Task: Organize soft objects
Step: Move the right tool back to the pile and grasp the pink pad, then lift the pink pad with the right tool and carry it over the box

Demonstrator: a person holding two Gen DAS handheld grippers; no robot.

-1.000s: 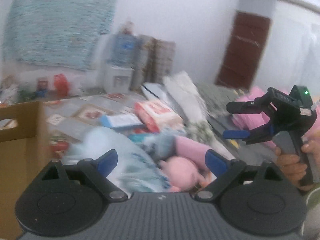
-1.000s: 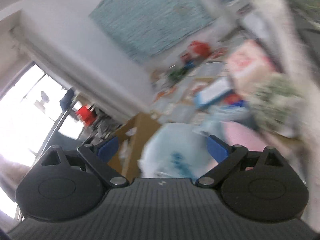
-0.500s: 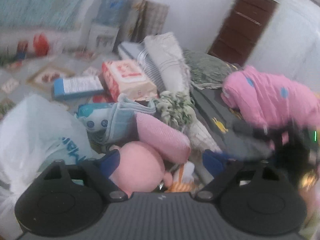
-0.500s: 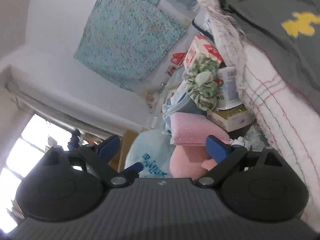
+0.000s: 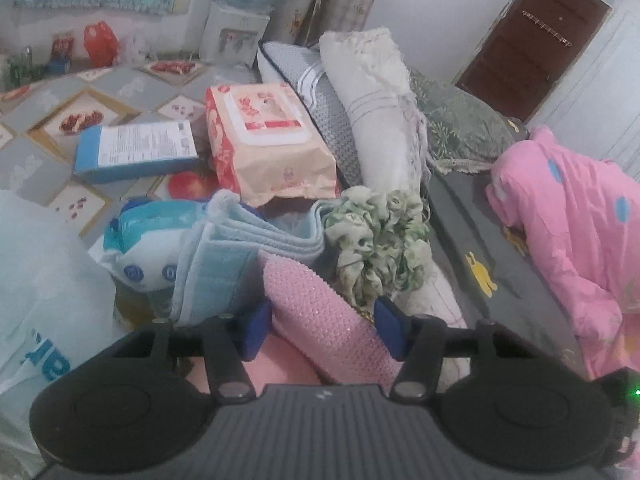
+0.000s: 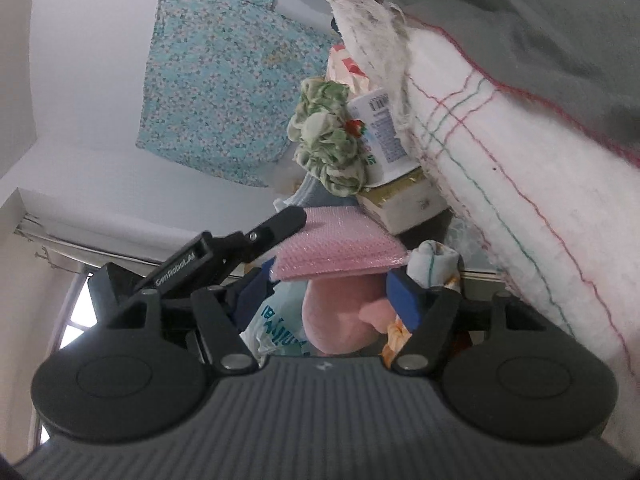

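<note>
Against the striped blanket roll [image 6: 500, 168], a pink textured sponge-cloth [image 5: 328, 320] lies atop a pink plush toy [image 6: 340, 316], just below the green scrunchie [image 5: 376, 240]. Risk: both grippers converge on one soft piece; a tug from two sides could drag the plush or topple the scrunchie. Left gripper [image 5: 322, 326]: jaws half spread, closing, cloth between, contact unclear. Right gripper [image 6: 334, 294]: half spread, closing around the cloth's edge and plush; not yet pinching.
</note>
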